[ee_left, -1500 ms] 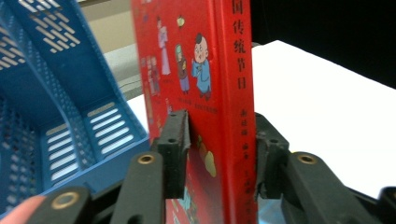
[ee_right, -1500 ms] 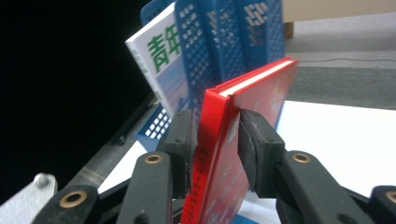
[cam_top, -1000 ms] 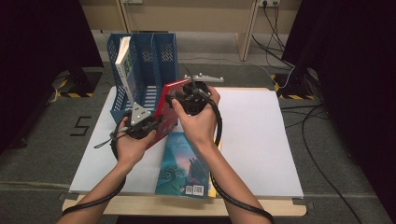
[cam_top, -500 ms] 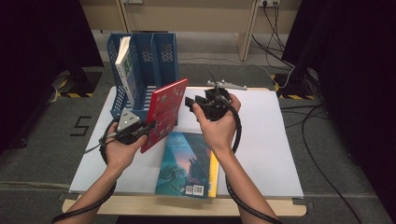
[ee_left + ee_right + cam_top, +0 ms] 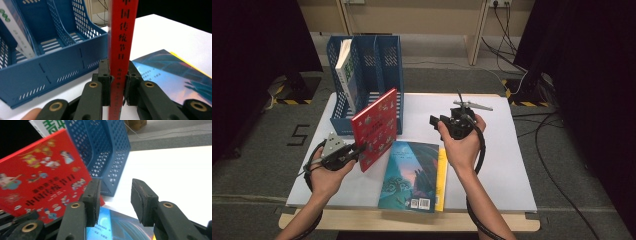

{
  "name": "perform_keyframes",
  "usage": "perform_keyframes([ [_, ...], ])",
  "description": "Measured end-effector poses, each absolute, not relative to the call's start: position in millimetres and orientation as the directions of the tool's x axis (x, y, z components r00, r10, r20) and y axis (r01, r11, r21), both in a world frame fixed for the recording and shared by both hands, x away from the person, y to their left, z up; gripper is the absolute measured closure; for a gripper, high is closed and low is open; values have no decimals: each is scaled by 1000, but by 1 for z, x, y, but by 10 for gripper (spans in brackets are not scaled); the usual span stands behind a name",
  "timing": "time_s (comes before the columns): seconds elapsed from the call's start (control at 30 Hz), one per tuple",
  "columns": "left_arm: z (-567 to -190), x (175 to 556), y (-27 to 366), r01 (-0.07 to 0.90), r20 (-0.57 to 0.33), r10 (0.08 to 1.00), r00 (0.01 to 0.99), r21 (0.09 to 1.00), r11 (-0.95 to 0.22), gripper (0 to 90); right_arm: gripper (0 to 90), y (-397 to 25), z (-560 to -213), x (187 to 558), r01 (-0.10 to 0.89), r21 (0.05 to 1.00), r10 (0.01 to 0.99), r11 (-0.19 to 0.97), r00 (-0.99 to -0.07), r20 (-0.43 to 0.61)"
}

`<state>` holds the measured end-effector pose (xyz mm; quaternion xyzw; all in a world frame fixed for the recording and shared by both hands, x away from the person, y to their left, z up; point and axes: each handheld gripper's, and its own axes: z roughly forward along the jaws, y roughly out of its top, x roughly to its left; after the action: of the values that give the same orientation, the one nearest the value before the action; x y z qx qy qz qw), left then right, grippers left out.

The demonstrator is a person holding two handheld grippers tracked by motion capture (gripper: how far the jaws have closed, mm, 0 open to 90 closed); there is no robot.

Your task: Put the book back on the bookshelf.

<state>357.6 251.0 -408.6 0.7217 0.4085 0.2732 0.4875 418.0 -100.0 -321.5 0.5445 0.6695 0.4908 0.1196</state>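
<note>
1. Looks like a lab or recording room — black curtains [image 5: 257, 60] hung on both sides of a white table [image 5: 507, 165].
2. Grey carpet floor [image 5: 252, 165] marked with a taped number and yellow-black hazard strips [image 5: 294, 101].
3. Loose cables [image 5: 557, 120] trailing to wall sockets [image 5: 499, 3] — a test setup, not a home.

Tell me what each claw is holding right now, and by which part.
The left claw clamps the red book upright by the lower end of its spine. The right claw is open and holds nothing.
</note>
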Motion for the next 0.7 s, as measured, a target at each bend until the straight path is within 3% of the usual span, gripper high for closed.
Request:
perform_keyframes([
  [0.7, -423, 349, 249, 270, -9, 863, 506, 951, -148, 732, 590, -121, -352, 417, 652, 752, 873, -96, -307, 378],
])
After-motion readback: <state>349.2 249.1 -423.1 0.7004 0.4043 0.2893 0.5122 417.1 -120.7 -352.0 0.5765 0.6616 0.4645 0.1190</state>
